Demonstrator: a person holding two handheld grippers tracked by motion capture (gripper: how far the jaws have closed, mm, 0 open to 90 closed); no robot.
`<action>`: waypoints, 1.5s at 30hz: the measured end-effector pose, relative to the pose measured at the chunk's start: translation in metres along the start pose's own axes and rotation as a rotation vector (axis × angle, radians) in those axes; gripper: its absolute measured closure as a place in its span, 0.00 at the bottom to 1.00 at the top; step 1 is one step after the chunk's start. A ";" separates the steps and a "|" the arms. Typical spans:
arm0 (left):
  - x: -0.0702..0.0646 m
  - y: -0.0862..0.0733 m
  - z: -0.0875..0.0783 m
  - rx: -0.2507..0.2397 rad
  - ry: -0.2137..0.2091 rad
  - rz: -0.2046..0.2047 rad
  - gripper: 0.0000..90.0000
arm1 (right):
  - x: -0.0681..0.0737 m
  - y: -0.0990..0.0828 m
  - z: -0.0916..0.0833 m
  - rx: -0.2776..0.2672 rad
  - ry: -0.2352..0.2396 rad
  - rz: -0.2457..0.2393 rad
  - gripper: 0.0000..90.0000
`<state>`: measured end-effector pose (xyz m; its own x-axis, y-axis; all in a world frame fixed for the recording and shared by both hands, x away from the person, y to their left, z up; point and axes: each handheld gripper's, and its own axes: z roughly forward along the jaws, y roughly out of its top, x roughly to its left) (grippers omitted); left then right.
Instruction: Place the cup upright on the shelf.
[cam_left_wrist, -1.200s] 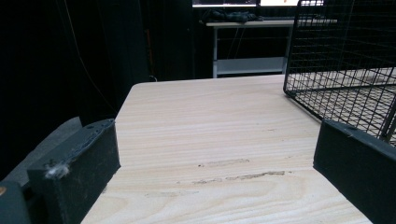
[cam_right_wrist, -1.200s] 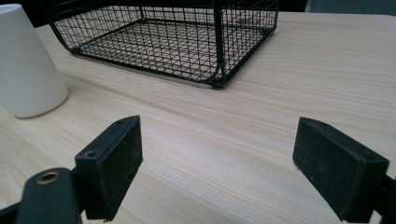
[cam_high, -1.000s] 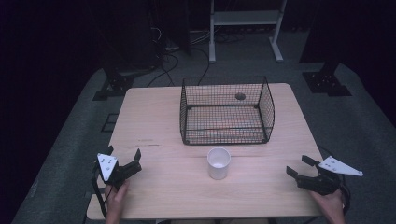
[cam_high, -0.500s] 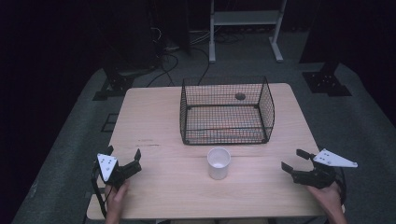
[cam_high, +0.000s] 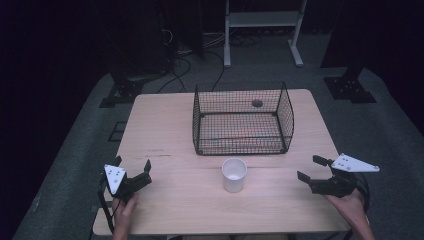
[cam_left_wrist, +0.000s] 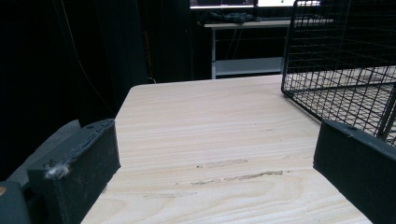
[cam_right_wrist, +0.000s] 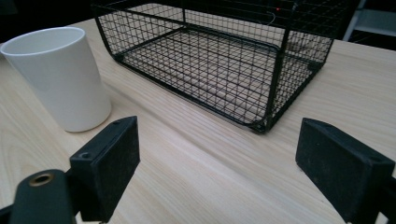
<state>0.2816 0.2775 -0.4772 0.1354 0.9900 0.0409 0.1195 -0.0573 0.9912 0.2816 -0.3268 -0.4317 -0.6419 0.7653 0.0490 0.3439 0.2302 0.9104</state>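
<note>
Wooden table (cam_high: 170, 125) – pale top, rectangular, standing on grey carpet in a dark room.

White cup (cam_high: 234, 174) – upright, open mouth up, on the table near its front edge, just in front of the wire basket and apart from it. In the right gripper view the cup (cam_right_wrist: 60, 77) stands at the far left, ahead of the jaws and outside them.

Black wire basket (cam_high: 242, 119) – open-topped, set on the middle of the table toward its far side; a small dark round object (cam_high: 257, 103) shows at its back wall, too small to identify.

Right gripper (cam_high: 316, 170) – held in the person's right hand (cam_high: 350, 202) at the table's right front edge, pointing left toward the cup. Its jaws have just been opening; they stand moderately apart with nothing but bare tabletop between them.

Left gripper (cam_high: 132, 167) – held in the left hand (cam_high: 125, 210) at the table's left front corner, well apart from the cup. Jaws spread wide, nothing between them, aimed across the bare wood toward the basket's left corner.
</note>
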 end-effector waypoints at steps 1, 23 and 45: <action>0.000 0.000 0.000 0.000 0.000 0.000 0.00 | 0.000 0.001 0.001 -0.001 0.005 -0.003 0.14; 0.001 0.000 0.000 0.002 0.003 -0.006 0.00 | 0.021 0.030 0.016 0.033 0.099 -0.058 0.10; 0.002 0.000 0.000 0.000 0.001 -0.014 0.00 | 0.051 0.052 0.045 0.060 0.211 -0.112 0.09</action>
<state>0.2821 0.2794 -0.4770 0.1329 0.9908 0.0273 0.1219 -0.0437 0.9916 0.2981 -0.2487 -0.4001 -0.8050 0.5920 0.0394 0.2985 0.3467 0.8892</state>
